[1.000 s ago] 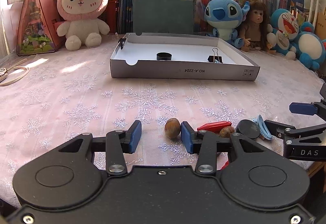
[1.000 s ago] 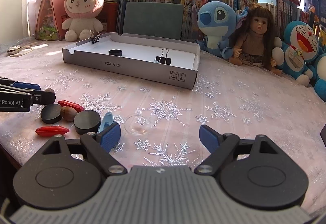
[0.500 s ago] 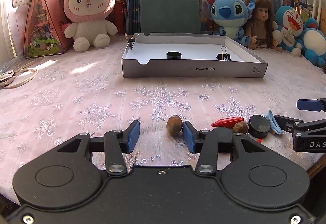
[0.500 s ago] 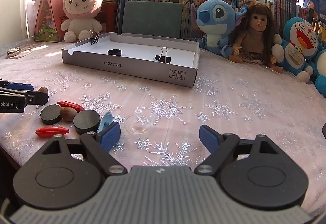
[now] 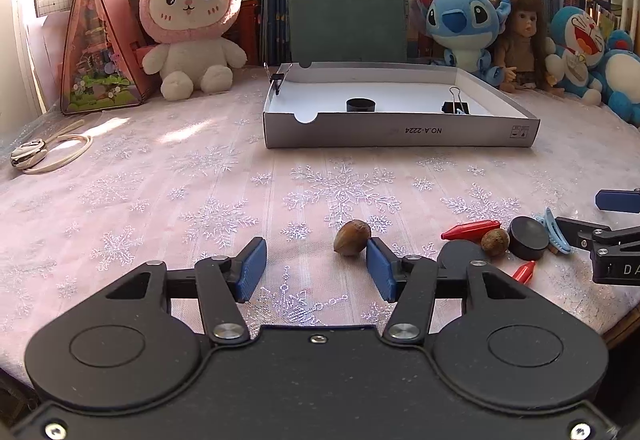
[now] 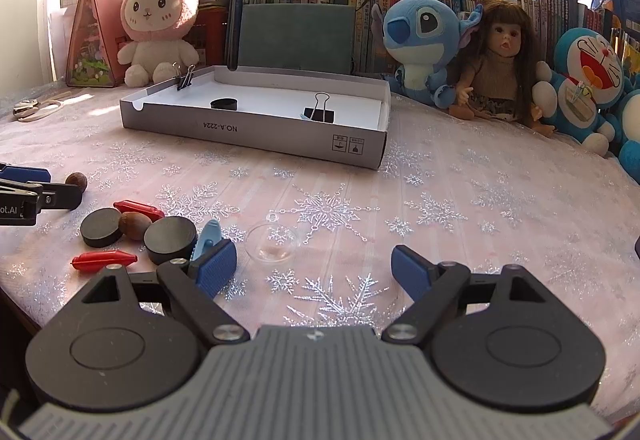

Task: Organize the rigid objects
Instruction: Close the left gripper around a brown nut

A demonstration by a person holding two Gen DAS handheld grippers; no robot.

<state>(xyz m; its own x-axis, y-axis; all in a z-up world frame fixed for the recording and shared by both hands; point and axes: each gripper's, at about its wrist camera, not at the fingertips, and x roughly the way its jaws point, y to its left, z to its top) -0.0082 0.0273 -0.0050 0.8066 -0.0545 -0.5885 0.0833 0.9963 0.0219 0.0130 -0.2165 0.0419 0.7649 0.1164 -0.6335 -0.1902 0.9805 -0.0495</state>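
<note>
**Nut at my left gripper, box waiting across the counter**

Left wrist view: my left gripper (image 5: 316, 264) has just been opening, and its flat blue pads now stand spread with only bare cloth between them. A smooth brown nut (image 5: 352, 242), egg-shaped with a pointed end, lies on the counter (image 5: 160, 192) just ahead of the right pad's tip; I cannot tell whether it touches it. The counter wears a pink cloth with glittery silver snowflakes. To the right sits a small heap: a glossy red plastic spindle (image 5: 472, 229), a second rounder nut (image 5: 495, 241), a matte black puck (image 5: 528, 238) and a pale blue plastic clip (image 5: 554, 230). Farther back lies the shallow grey cardboard box (image 5: 400, 132), white inside, holding a short black ring (image 5: 360, 104) and a black metal binder clip (image 5: 456, 106) with wire handles.

Right wrist view: my right gripper (image 6: 314, 270) is spread wide and holds nothing; its body is ribbed grey plastic. Beyond its pads rests a clear, round plastic dome (image 6: 273, 242). At left lie two black pucks (image 6: 101, 227) (image 6: 171, 239), the nut between them, and two red spindles (image 6: 104, 260) (image 6: 138, 209). The box stands well apart, another binder clip (image 6: 184, 78) gripping its far left wall.
</note>
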